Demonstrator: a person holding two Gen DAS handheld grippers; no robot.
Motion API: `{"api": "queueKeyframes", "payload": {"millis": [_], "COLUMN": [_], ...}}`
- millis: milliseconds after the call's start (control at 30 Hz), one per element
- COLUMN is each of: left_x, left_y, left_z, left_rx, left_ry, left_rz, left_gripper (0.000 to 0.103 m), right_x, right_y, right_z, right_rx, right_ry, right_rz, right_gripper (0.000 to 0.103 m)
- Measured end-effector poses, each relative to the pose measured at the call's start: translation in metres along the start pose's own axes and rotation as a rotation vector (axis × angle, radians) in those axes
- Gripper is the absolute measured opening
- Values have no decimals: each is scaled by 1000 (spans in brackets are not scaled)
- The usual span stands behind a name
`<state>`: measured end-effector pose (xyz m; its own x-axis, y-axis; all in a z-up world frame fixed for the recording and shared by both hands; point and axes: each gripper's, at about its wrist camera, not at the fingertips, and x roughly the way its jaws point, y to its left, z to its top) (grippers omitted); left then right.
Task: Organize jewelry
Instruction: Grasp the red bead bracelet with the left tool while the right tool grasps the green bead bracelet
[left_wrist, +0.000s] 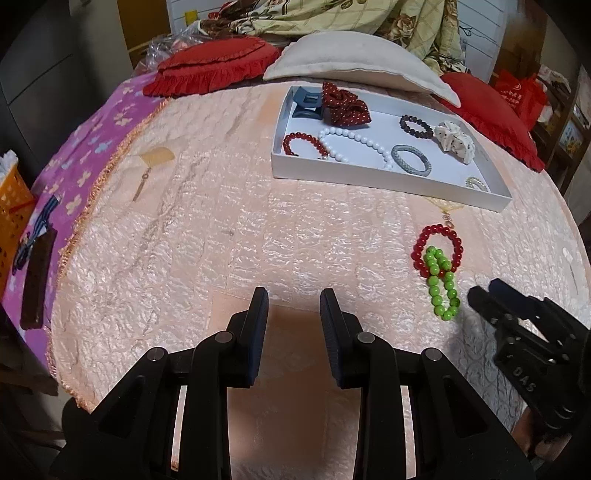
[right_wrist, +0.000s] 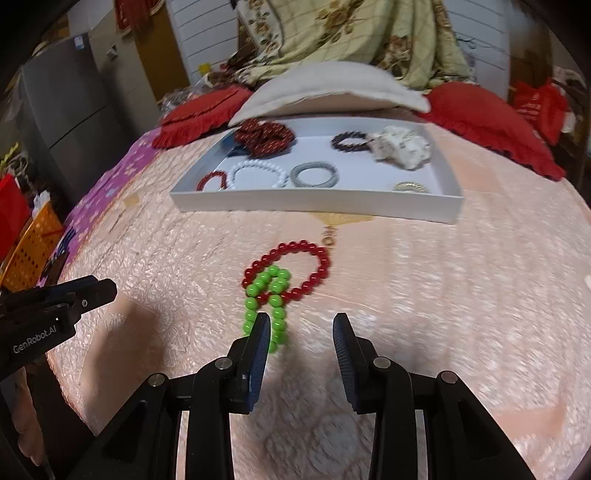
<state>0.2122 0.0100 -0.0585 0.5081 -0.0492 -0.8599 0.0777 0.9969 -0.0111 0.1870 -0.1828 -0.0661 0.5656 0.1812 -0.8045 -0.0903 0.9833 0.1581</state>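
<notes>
A green bead bracelet (right_wrist: 271, 306) lies on the pink bedspread, overlapping a red bead bracelet (right_wrist: 295, 269); both also show in the left wrist view, green (left_wrist: 442, 282) and red (left_wrist: 437, 245). My right gripper (right_wrist: 301, 325) is open and empty just short of the green bracelet, its left finger at the bracelet's near end. My left gripper (left_wrist: 294, 301) is open and empty over bare bedspread, left of the bracelets. A white tray (right_wrist: 317, 203) beyond holds red, white, grey and dark bracelets, a small pearl one, a dark red bow, a hair claw and a white scrunchie.
Red cushions (left_wrist: 214, 66) and a beige pillow (left_wrist: 354, 62) lie behind the tray. A purple blanket (left_wrist: 92, 147) covers the bed's left side, with an orange basket (left_wrist: 11, 210) beyond the edge. A small comb-like item (left_wrist: 157, 157) lies left of the tray.
</notes>
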Motion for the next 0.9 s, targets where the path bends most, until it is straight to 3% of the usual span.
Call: {"api": "queueKeyframes", "payload": {"millis": [200, 333, 567, 700, 900], "left_x": [11, 20, 33, 50, 73], "left_y": [2, 0, -36, -71, -102], "left_z": [7, 14, 30, 41, 51], "left_rx": [-11, -12, 100, 204, 298], "left_ry": [18, 41, 55, 56, 76], "left_rz": [-15, -35, -113, -176, -234], "left_gripper": [28, 28, 28, 28, 28], "right_x": [27, 28, 7, 1, -1], "right_y": [17, 24, -28, -58, -65], "right_z": [-3, -6, -16, -16, -18], "right_rx": [-78, -127, -50, 28, 56], "right_ry": [24, 27, 43, 36, -9], "right_rz": [-49, -125, -261, -217, -189], "right_gripper": [30, 14, 13, 13, 13]}}
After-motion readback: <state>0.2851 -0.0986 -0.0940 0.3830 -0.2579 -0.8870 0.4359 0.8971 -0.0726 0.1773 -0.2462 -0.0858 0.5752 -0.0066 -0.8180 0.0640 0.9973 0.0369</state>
